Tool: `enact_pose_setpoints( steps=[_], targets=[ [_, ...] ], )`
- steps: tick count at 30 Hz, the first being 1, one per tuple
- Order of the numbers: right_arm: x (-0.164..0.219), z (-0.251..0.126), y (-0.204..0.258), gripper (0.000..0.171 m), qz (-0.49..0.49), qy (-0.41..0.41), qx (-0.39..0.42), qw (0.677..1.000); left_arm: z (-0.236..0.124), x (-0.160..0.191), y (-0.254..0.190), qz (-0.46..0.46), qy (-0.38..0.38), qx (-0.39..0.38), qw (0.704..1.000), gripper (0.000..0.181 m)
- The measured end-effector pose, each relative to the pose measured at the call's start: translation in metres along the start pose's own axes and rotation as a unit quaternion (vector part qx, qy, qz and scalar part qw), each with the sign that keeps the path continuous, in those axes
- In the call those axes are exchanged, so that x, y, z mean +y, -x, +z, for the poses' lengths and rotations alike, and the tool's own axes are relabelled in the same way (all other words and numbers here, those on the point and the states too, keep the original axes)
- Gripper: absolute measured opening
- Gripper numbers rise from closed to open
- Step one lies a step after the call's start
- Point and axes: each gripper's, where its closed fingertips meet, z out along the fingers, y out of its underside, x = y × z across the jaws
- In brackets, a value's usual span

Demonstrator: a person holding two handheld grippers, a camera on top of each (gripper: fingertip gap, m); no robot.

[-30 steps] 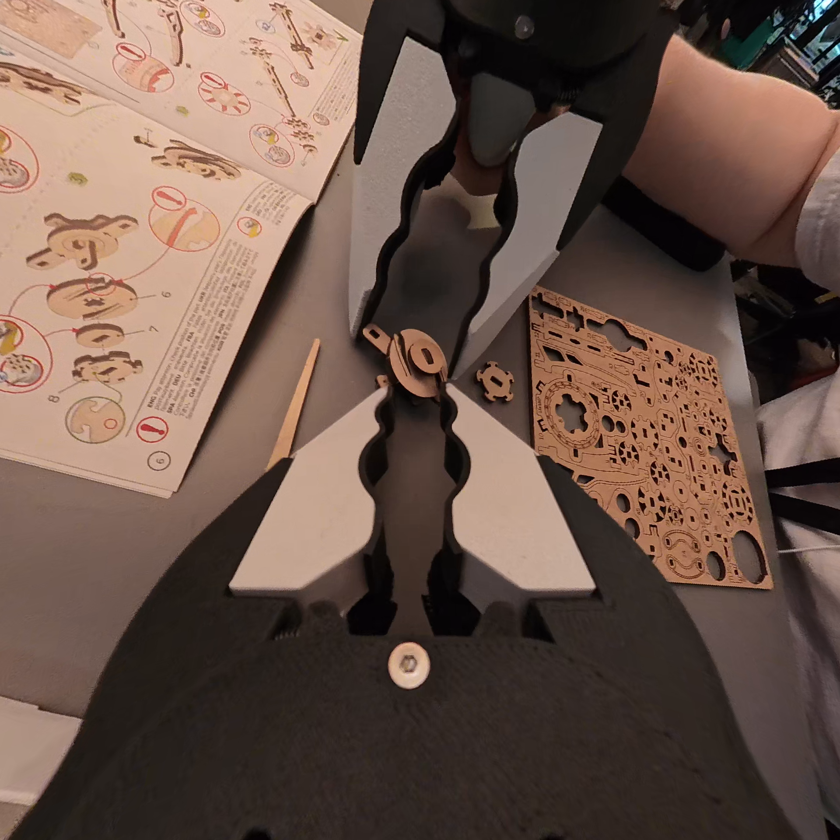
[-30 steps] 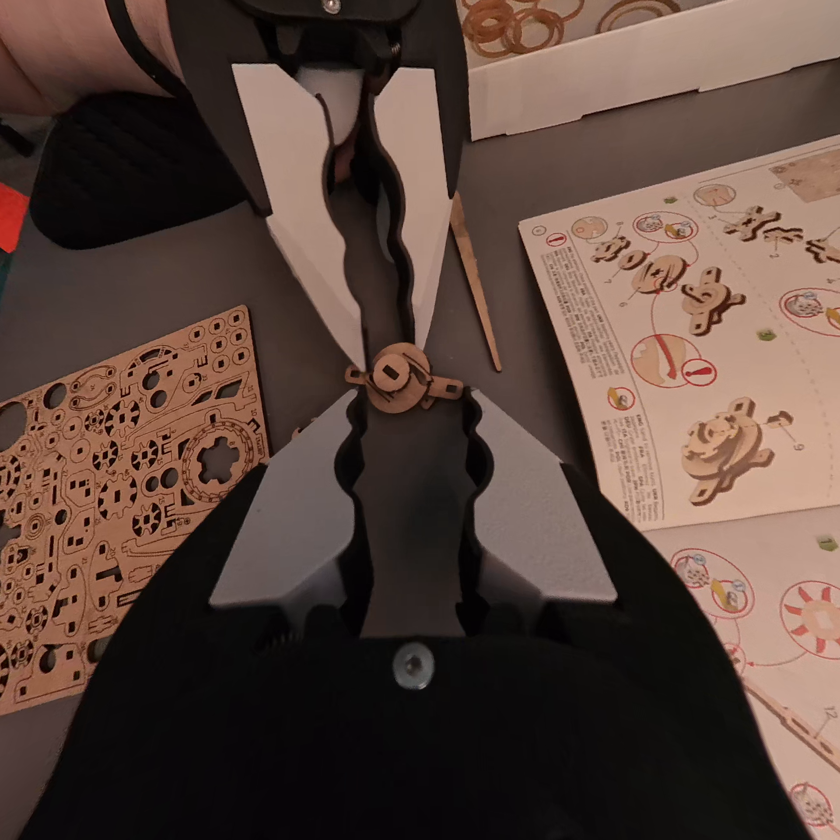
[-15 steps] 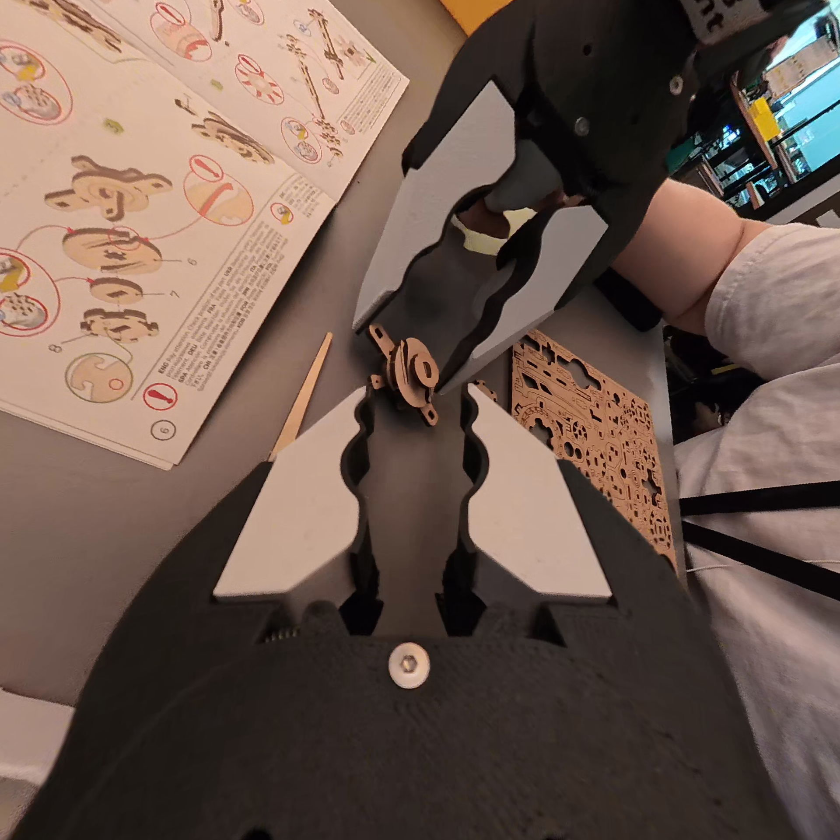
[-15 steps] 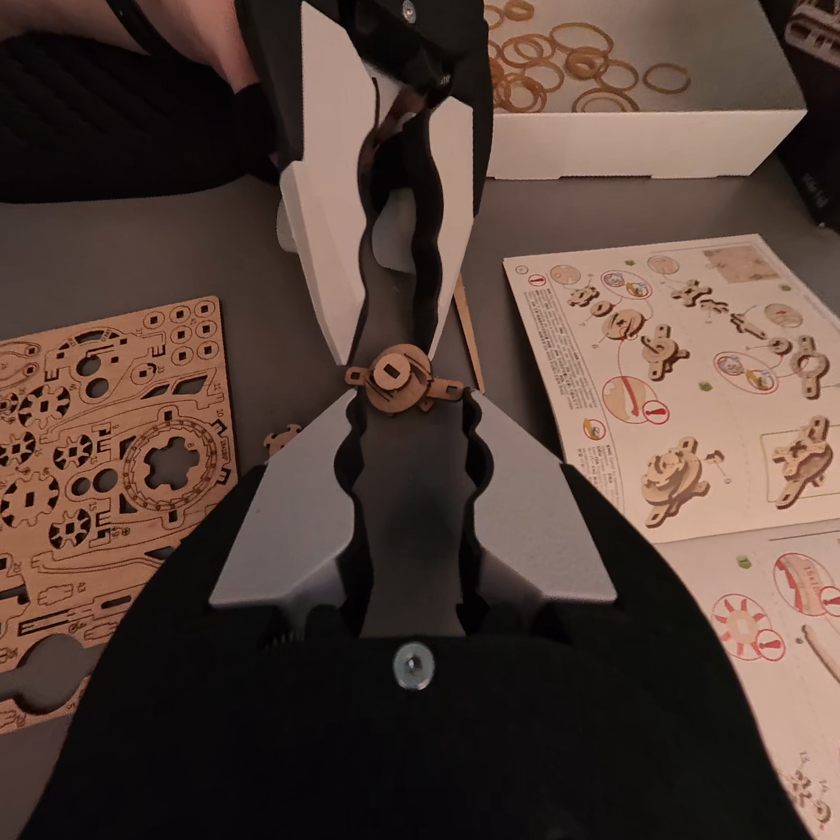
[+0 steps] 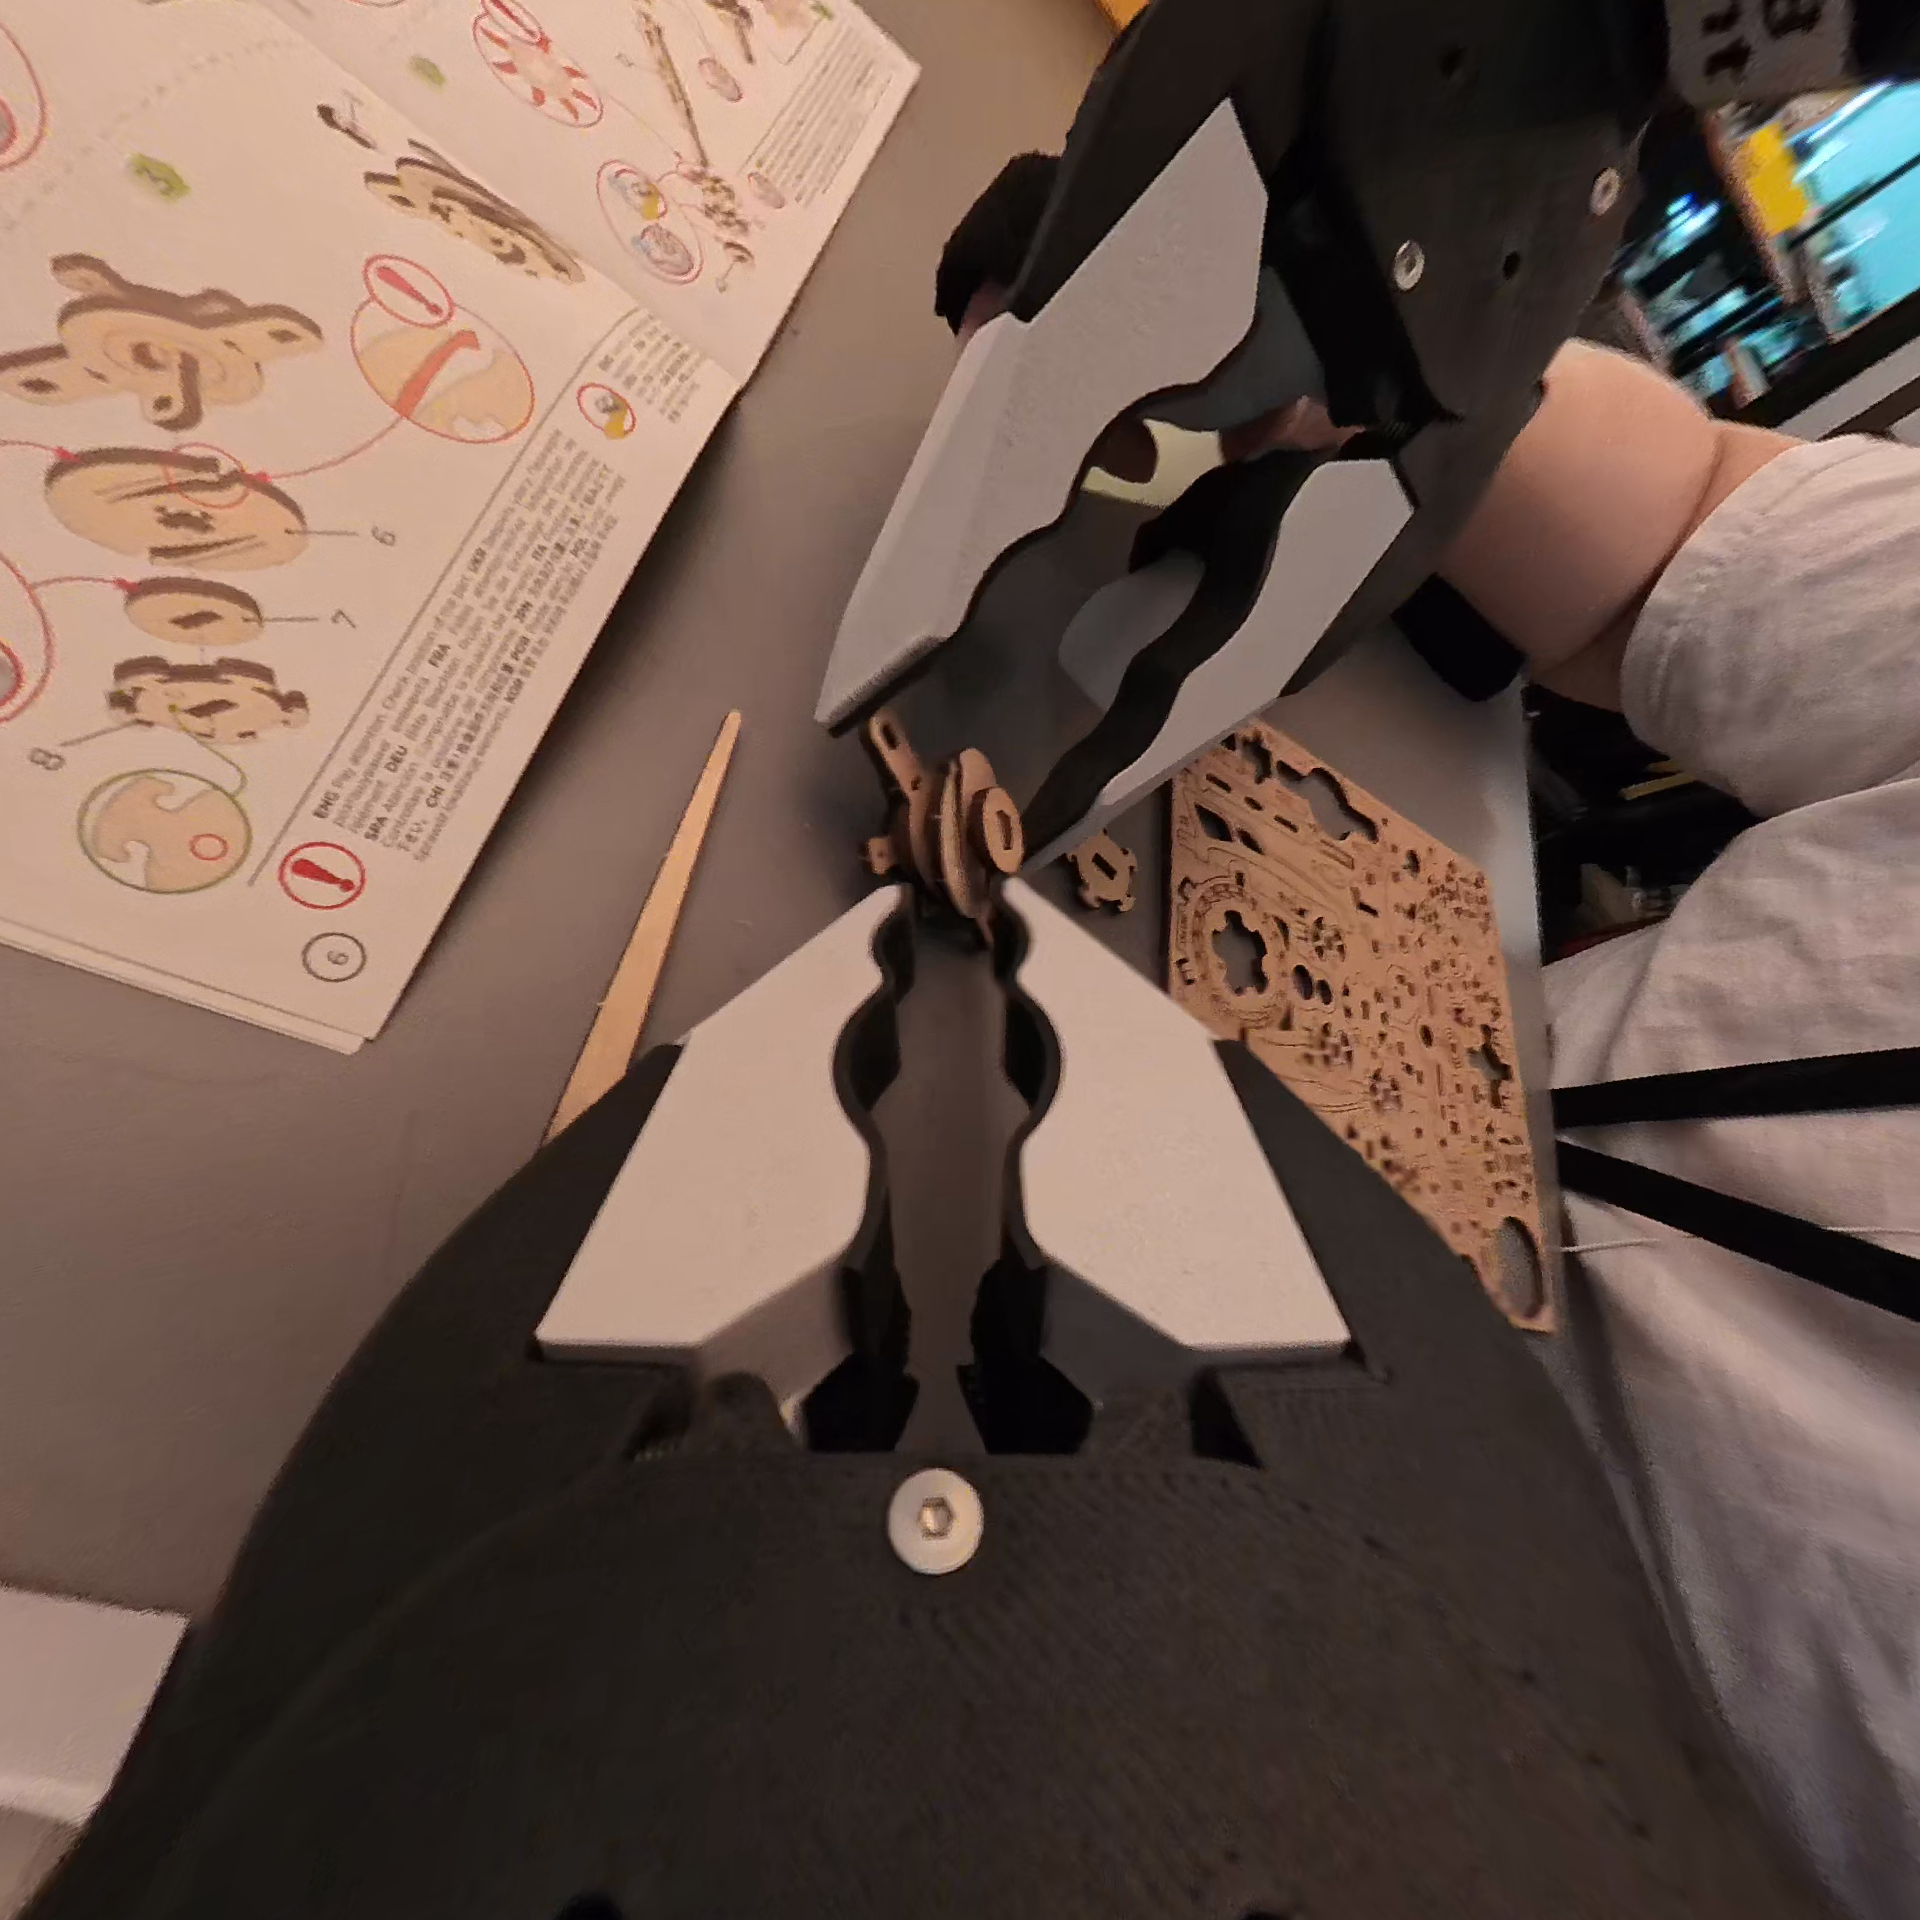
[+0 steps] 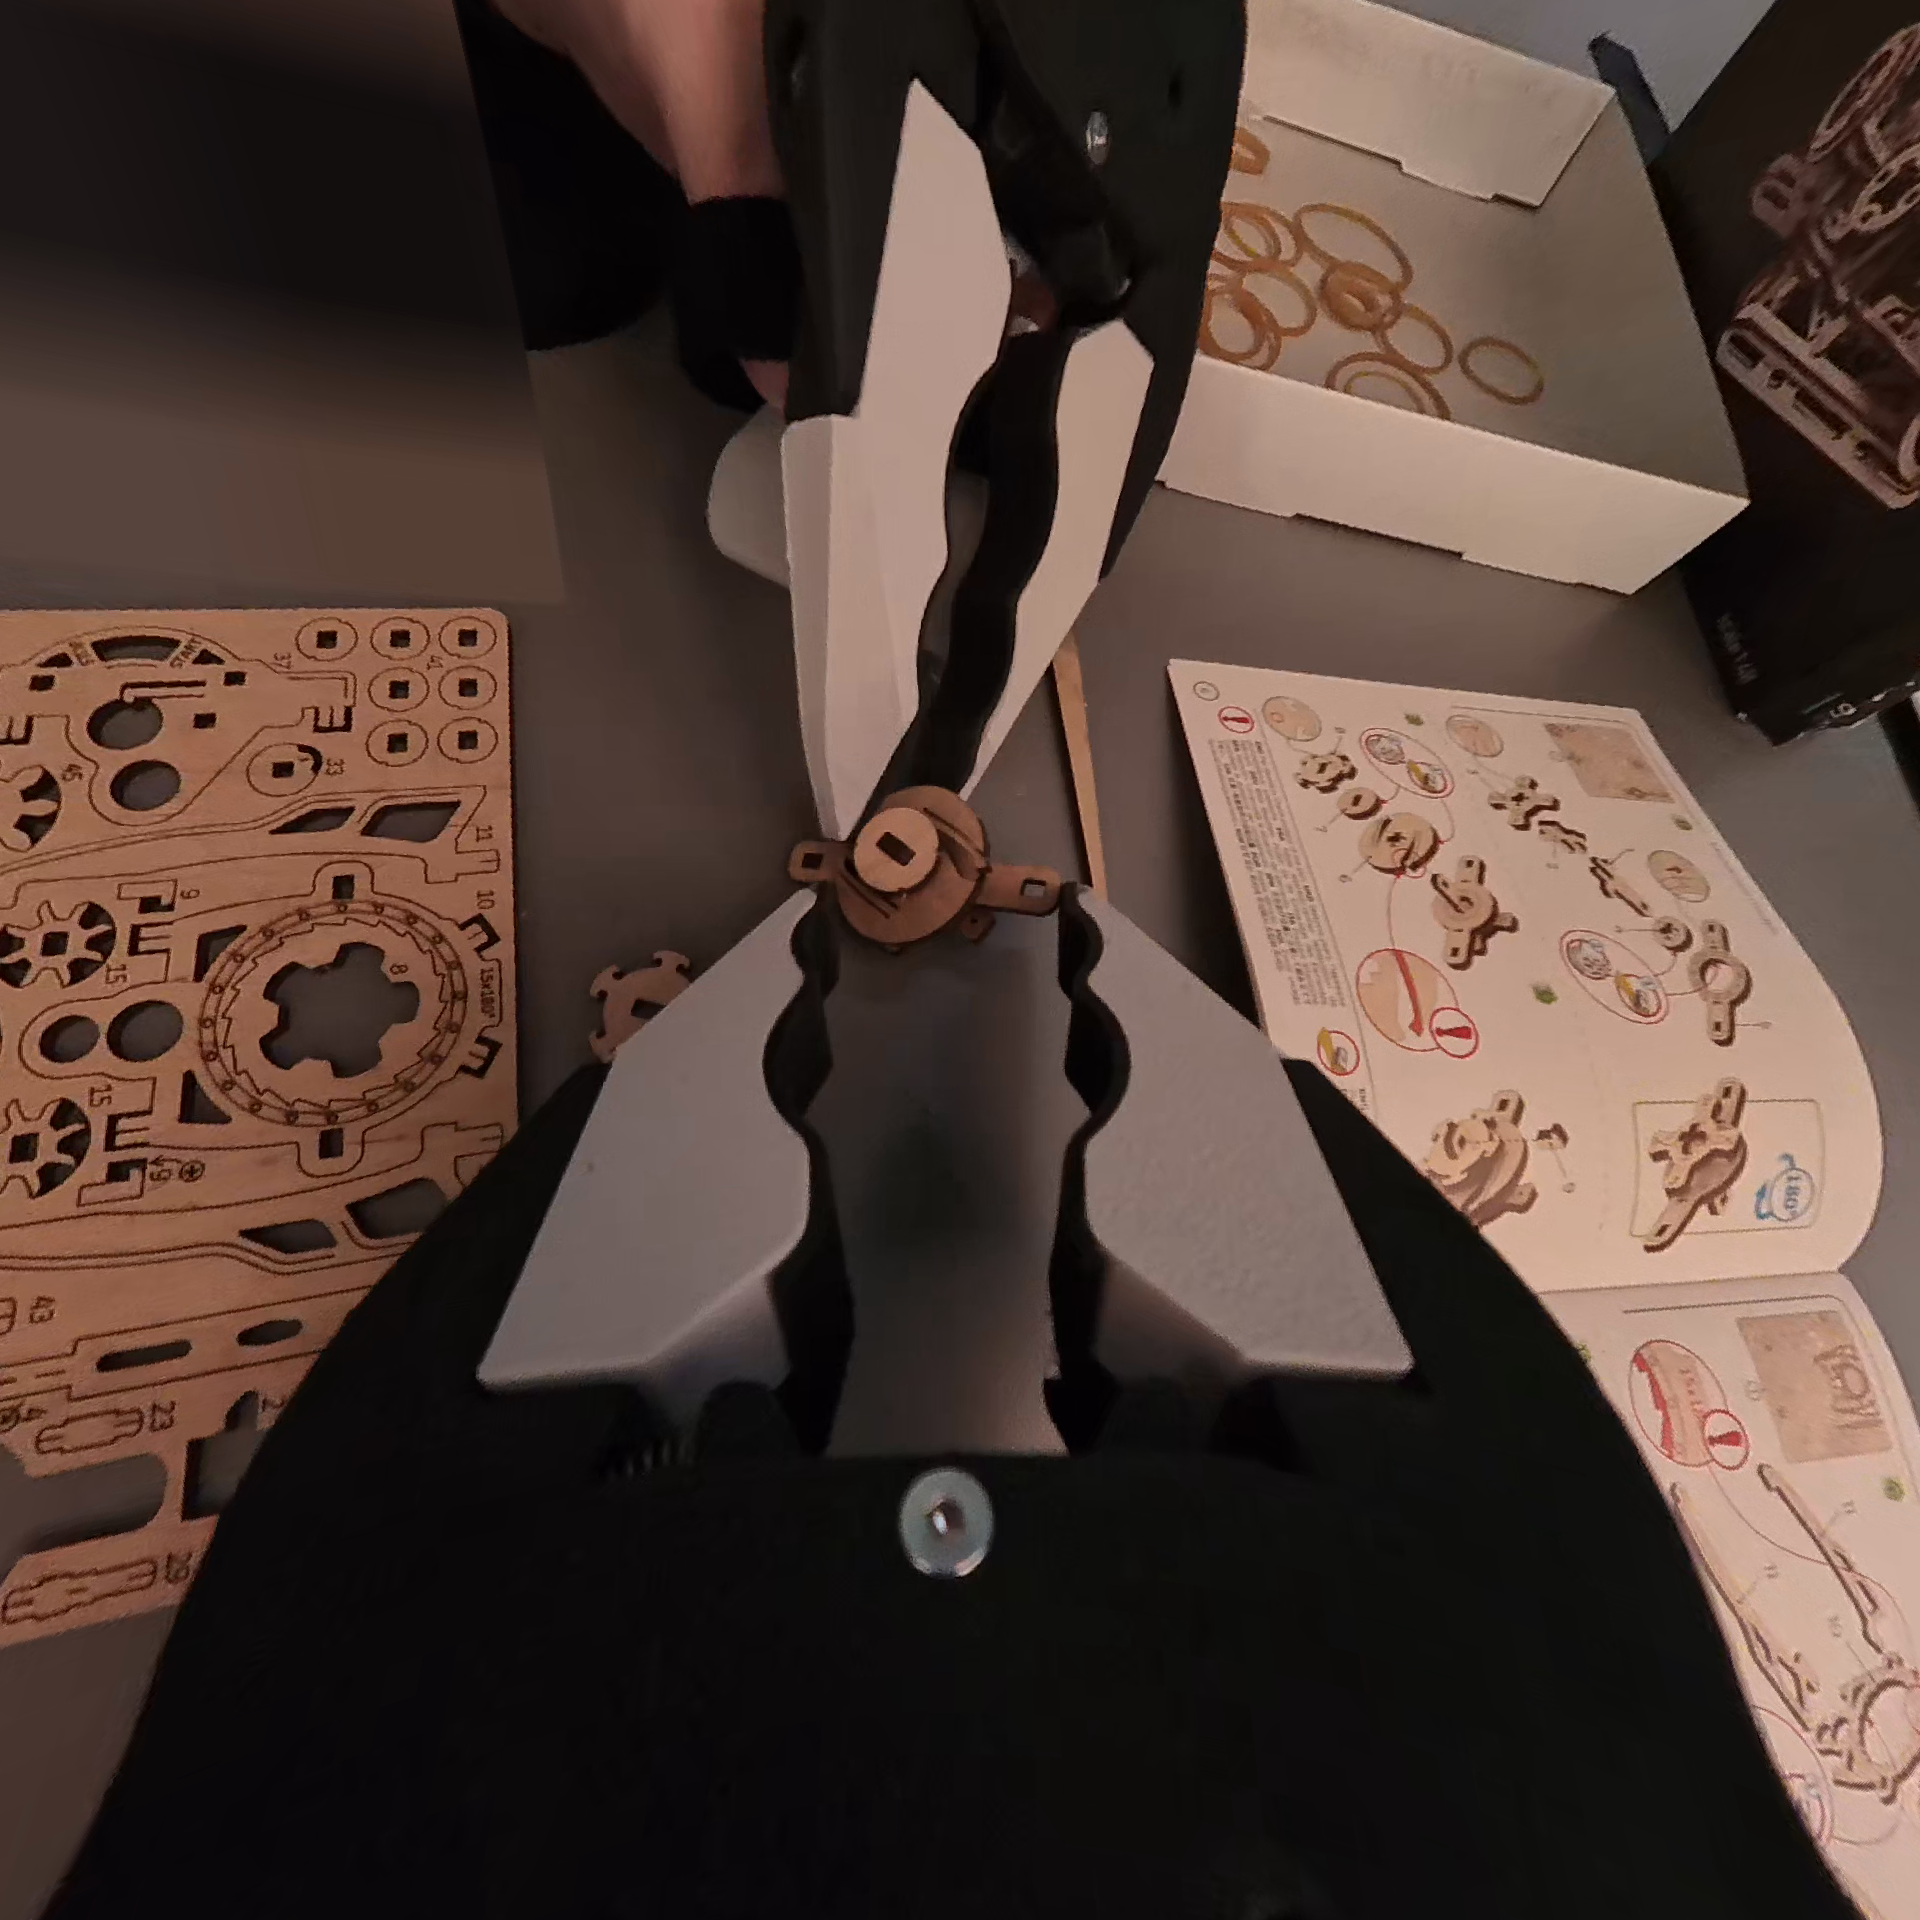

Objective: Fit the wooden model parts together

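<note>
Left wrist view: wooden assembly (image 5: 951, 826) between grippers.

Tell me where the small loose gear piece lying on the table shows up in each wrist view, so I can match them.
Left wrist view: the loose gear piece lies right of centre, between the held wooden assembly and the laser-cut wooden sheet.
Right wrist view: the gear piece lies left of centre, partly behind the right gripper's finger.
Shared landmark: the wooden sheet beside it.
</note>
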Motion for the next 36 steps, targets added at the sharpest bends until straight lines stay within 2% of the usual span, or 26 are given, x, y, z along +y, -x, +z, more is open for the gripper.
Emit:
enact_pose_setpoints(
  steps=[9,14,18,22,25,30,36],
  targets=[
    [0.004,-0.003,-0.005,0.042,0.024,-0.011,-0.012,1.0,-0.001,-0.003,-0.001,0.047,-0.007,-0.011,0.999,0.006],
    [0.003,-0.007,-0.007,0.047,0.085,-0.034,-0.046,0.995,-0.001,-0.003,-0.002,0.071,-0.008,-0.016,0.997,0.006],
    [-0.006,-0.016,-0.006,0.048,0.131,-0.077,-0.086,0.985,-0.001,-0.006,-0.005,0.138,-0.015,-0.039,0.99,0.004],
    [-0.006,-0.016,0.003,0.048,0.127,-0.073,-0.114,0.983,0.0,-0.006,-0.009,0.218,-0.012,-0.07,0.973,0.004],
    [-0.003,-0.014,0.012,0.047,0.108,-0.056,-0.13,0.984,0.002,-0.003,-0.014,0.225,-0.007,-0.055,0.973,0.004],
    [0.002,-0.014,0.024,0.028,0.092,-0.037,-0.157,0.983,0.002,-0.002,-0.019,0.24,-0.005,-0.039,0.97,0.004],
    [-0.001,-0.019,0.026,0.022,0.106,-0.053,-0.18,0.977,0.002,0.0,-0.025,0.27,-0.005,-0.036,0.962,0.004]
  ],
)
